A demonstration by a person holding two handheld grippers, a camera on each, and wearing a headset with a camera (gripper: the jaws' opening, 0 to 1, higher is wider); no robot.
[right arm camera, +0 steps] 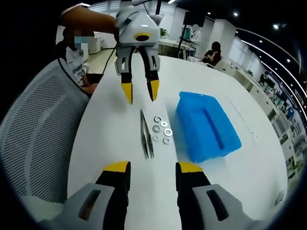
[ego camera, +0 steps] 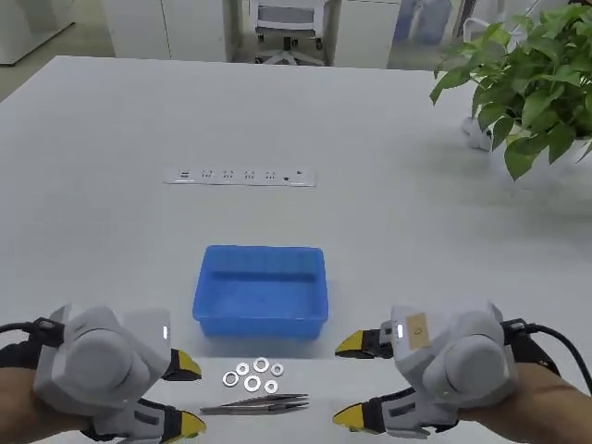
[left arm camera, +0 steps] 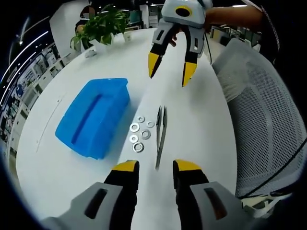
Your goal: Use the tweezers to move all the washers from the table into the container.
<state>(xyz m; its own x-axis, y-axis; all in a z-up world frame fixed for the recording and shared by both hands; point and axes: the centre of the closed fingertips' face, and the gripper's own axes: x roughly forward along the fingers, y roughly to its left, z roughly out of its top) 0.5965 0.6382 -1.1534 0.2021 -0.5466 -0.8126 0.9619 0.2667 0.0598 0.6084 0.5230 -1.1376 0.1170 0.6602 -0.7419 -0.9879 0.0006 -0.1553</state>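
Note:
Several small metal washers (ego camera: 252, 375) lie in a cluster on the white table, just in front of the blue container (ego camera: 208, 296). Steel tweezers (ego camera: 254, 403) lie flat on the near side of the washers. My left gripper (ego camera: 185, 395) stands open to the left of the tweezers, a short way off. My right gripper (ego camera: 349, 380) stands open to their right, also apart. In the left gripper view my open left gripper (left arm camera: 156, 167) points along the tweezers (left arm camera: 160, 129), with the washers (left arm camera: 140, 134) and container (left arm camera: 93, 117) left of them. The right gripper view shows my right gripper (right arm camera: 153, 168) facing the tweezers (right arm camera: 146, 134), washers (right arm camera: 160, 130) and container (right arm camera: 206, 125).
A white power strip (ego camera: 240, 176) lies on the table beyond the container. A potted green plant (ego camera: 527, 74) stands at the far right. A mesh office chair (left arm camera: 259, 120) sits at the table's near edge. The table's edge runs close behind the tweezers.

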